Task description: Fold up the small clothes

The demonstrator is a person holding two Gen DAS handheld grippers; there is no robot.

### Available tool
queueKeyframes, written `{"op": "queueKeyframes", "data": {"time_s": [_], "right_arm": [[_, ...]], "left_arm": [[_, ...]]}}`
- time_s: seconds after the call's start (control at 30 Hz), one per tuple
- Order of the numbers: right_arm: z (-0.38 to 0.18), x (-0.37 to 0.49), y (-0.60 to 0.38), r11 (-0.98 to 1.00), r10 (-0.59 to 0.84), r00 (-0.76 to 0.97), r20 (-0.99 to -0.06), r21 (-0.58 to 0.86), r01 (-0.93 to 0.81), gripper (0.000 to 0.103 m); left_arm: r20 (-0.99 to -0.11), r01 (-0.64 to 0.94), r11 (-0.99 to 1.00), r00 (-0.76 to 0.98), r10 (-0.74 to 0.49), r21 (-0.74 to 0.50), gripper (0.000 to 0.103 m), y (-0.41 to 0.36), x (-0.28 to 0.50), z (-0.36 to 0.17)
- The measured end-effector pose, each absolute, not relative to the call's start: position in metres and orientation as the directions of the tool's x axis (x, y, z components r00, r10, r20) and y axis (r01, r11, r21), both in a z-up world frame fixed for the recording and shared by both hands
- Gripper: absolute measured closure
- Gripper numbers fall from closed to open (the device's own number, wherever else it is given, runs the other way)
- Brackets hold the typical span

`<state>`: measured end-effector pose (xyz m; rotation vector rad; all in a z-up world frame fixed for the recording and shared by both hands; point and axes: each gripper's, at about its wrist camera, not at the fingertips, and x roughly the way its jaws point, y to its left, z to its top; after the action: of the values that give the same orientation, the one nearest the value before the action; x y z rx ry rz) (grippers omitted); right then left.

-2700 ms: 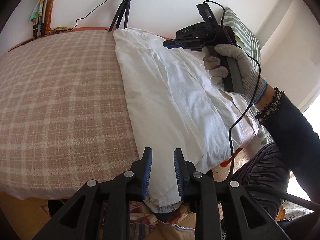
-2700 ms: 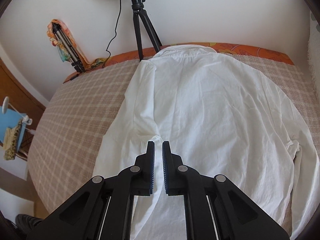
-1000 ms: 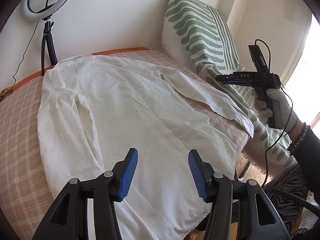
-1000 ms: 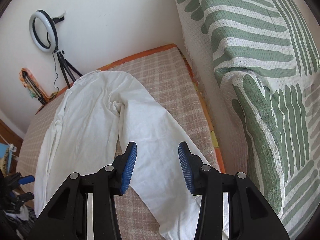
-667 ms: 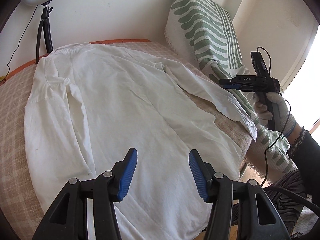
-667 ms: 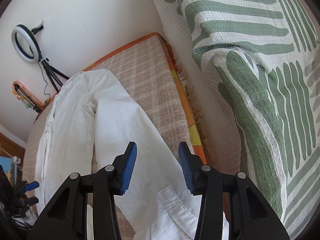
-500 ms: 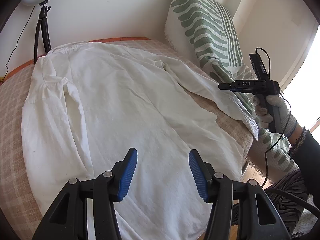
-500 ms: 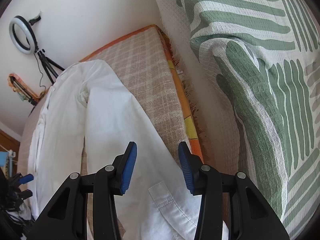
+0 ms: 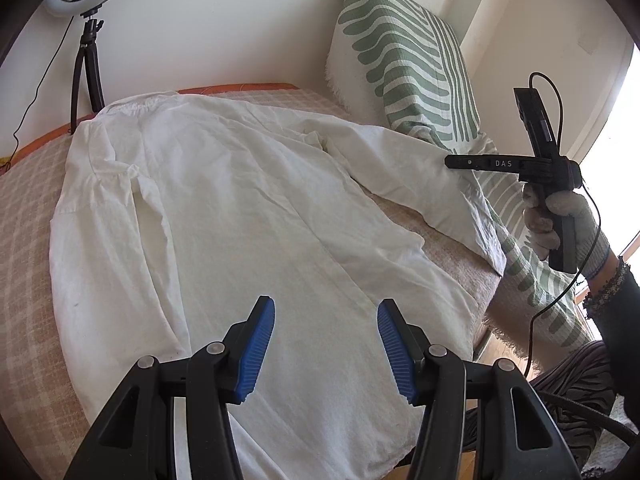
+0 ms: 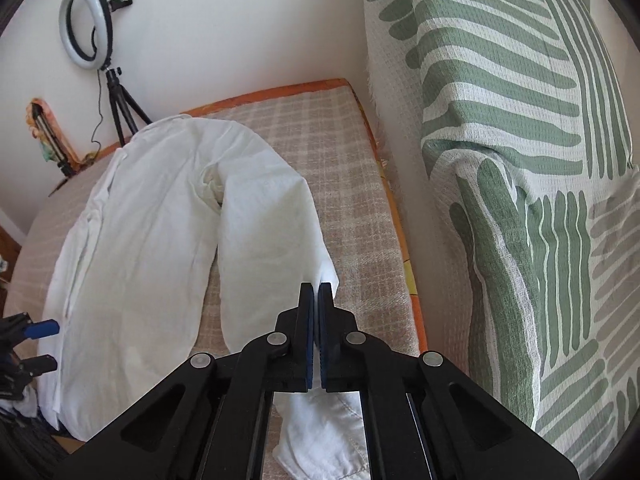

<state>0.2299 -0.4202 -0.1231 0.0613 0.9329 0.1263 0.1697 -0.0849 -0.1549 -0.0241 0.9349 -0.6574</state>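
- Lying spread over the checked bed cover (image 9: 24, 216), the white shirt (image 9: 240, 216) has its collar toward the far edge, by the wall, and its hem hanging off the near edge.
- One long sleeve (image 10: 272, 232) runs along the cover's right edge, next to the green-striped blanket (image 10: 520, 160) (which drapes down beside the bed).
- The right gripper (image 10: 319, 292) has its blue pads pressed together on the sleeve's edge near the cuff; white cloth shows in the narrow slit between them, and the cuff end sags below the fingers.
- From the left wrist view, a gloved hand (image 9: 560, 216) holds that gripper out past the bed's right edge, the sleeve end lifted under it.
- The left gripper (image 9: 326, 344) hovers over the shirt's lower body near the near edge, its fingers spread wide, with nothing pinched.
- A ring light (image 10: 86, 24) on a tripod stands at the far left corner.
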Motion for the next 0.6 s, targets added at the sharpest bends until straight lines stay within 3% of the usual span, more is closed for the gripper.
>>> {"op": "queueKeyframes", "data": {"time_s": [0.23,0.33,0.43,0.6], "right_arm": [[-0.095,0.217,-0.368,0.982,0.15,0.61,-0.778,0.048,-0.181,0.102],[-0.092,0.214,-0.351,0.981,0.094,0.627,-0.773,-0.035,-0.19,0.102],[-0.089,0.21,-0.34,0.969,0.192,0.611,-0.768,0.049,-0.242,0.102],[-0.101,0.203,-0.292,0.935,0.25,0.564,-0.787,0.043,-0.353,0.102]], "left_arm": [[-0.723,0.504,0.809,0.432,-0.539,-0.302,0.047,-0.073,0.166,-0.147],[-0.722,0.502,0.81,0.433,-0.54,-0.304,0.047,-0.07,0.164,-0.146],[-0.717,0.503,0.81,0.44,-0.54,-0.301,0.047,-0.067,0.16,-0.144],[-0.715,0.481,0.821,0.452,-0.534,-0.308,0.047,-0.062,0.16,-0.143]]}}
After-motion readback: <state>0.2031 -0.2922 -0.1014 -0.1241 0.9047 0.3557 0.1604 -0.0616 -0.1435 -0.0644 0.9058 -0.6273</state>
